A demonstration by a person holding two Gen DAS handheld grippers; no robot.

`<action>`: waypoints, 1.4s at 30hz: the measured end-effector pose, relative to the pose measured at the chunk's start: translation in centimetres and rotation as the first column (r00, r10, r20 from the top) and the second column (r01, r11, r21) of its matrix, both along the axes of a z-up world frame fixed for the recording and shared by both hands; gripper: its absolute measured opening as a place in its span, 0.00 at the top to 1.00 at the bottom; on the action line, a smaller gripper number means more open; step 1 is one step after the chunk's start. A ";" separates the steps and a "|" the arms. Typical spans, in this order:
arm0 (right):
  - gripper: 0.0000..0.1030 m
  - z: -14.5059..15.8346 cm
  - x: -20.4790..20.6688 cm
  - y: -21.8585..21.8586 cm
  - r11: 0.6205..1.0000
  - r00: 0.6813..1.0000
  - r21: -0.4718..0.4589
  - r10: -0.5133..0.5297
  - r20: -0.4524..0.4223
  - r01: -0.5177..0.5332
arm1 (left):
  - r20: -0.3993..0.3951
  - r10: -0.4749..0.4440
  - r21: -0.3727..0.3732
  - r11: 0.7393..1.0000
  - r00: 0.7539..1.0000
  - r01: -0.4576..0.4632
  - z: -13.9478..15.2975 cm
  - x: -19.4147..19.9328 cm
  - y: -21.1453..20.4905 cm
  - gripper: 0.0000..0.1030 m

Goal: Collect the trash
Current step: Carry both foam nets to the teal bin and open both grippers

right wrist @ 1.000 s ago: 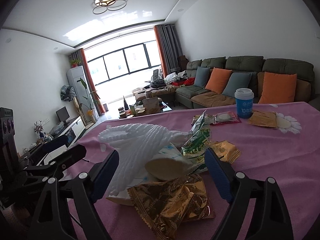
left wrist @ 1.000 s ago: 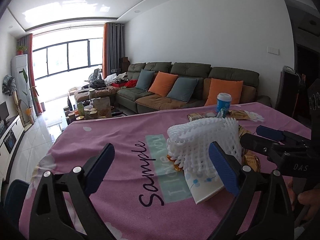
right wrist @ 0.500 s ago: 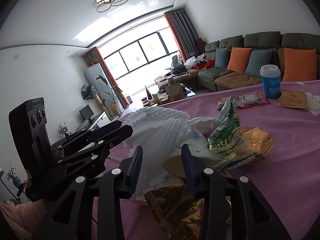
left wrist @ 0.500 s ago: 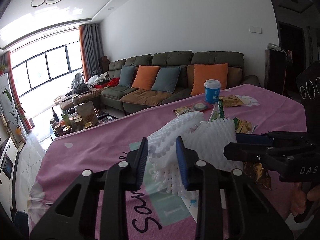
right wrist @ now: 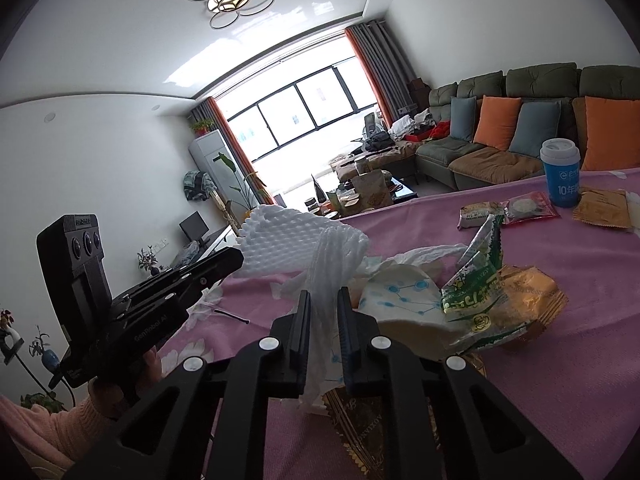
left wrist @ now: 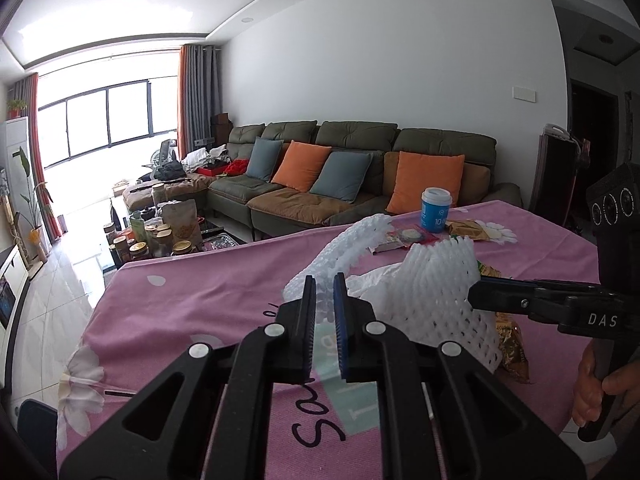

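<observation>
On the pink tablecloth (left wrist: 192,300), between the blue paper cup (left wrist: 436,209) and the near table edge, the trash is heaped in one loose pile, and both grippers have come in on the white foam netting in it. The left gripper (left wrist: 324,292) has its jaws closing, drawn almost together on the edge of a white foam net sleeve (left wrist: 344,256), whose mesh sits in the narrow gap between the blue pads and arches up toward the cup. The right gripper (right wrist: 323,308) is also closing, its jaws pinching a gathered strip of a second foam net sleeve (right wrist: 332,264) that rises from between the pads and fans out above them. Nearer the cup than that pinch lie a white paper piece with a blue dot pattern (right wrist: 400,292), a green snack wrapper (right wrist: 476,280) and a gold foil wrapper (right wrist: 528,292), all touching one another. Just beside the cup rest a red packet (right wrist: 528,208) and a tan sachet (right wrist: 604,208), apart from the pile. A pink sleeve (right wrist: 48,428) shows behind the left tool.
</observation>
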State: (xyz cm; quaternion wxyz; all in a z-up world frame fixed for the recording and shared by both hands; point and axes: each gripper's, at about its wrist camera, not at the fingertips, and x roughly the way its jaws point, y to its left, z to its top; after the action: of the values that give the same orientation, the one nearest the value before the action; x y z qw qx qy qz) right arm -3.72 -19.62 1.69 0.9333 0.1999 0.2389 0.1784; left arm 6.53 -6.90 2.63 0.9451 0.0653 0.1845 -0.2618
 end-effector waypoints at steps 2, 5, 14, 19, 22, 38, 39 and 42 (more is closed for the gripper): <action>0.89 0.5 0.1 0.1 1.000 1.000 0.009 0.015 0.012 -0.015 | 0.000 0.025 -0.017 1.000 1.000 -0.025 0.5 -0.6 1.6 0.91; 0.89 1.2 0.3 0.7 0.999 0.999 0.012 0.037 0.030 -0.038 | 0.006 0.069 -0.037 0.997 0.998 -0.069 1.1 -1.7 4.2 0.91; 0.89 2.6 2.2 4.5 0.986 0.985 0.028 0.165 0.050 -0.167 | 0.012 0.238 -0.046 0.970 0.971 -0.237 1.3 -5.6 13.1 0.91; 0.89 2.8 4.0 8.1 0.965 0.966 0.036 0.257 0.039 -0.259 | 0.008 0.342 -0.063 0.938 0.940 -0.341 1.5 -8.1 18.8 0.91; 0.89 3.3 5.2 10.6 0.947 0.947 0.039 0.319 0.032 -0.320 | 0.012 0.410 -0.077 0.910 0.912 -0.408 1.9 -9.3 22.6 0.91; 0.88 4.1 10.4 24.7 0.823 0.823 0.016 0.568 -0.024 -0.568 | -0.083 0.677 -0.012 0.733 0.731 -0.680 -2.0 -14.1 41.2 0.91; 0.88 4.1 10.6 25.5 0.818 0.817 0.009 0.576 -0.028 -0.576 | -0.095 0.682 -0.006 0.728 0.725 -0.685 -2.5 -14.0 41.7 0.91; 0.88 3.9 11.3 28.2 0.801 0.800 -0.012 0.598 -0.048 -0.599 | -0.126 0.692 0.011 0.718 0.711 -0.696 -4.0 -14.0 43.1 0.91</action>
State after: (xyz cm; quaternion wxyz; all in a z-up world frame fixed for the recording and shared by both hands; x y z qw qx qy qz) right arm 7.53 8.53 5.55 0.8268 0.1058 0.3117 0.4561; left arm -7.51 36.22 -1.37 0.9623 -0.0423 0.2473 0.1049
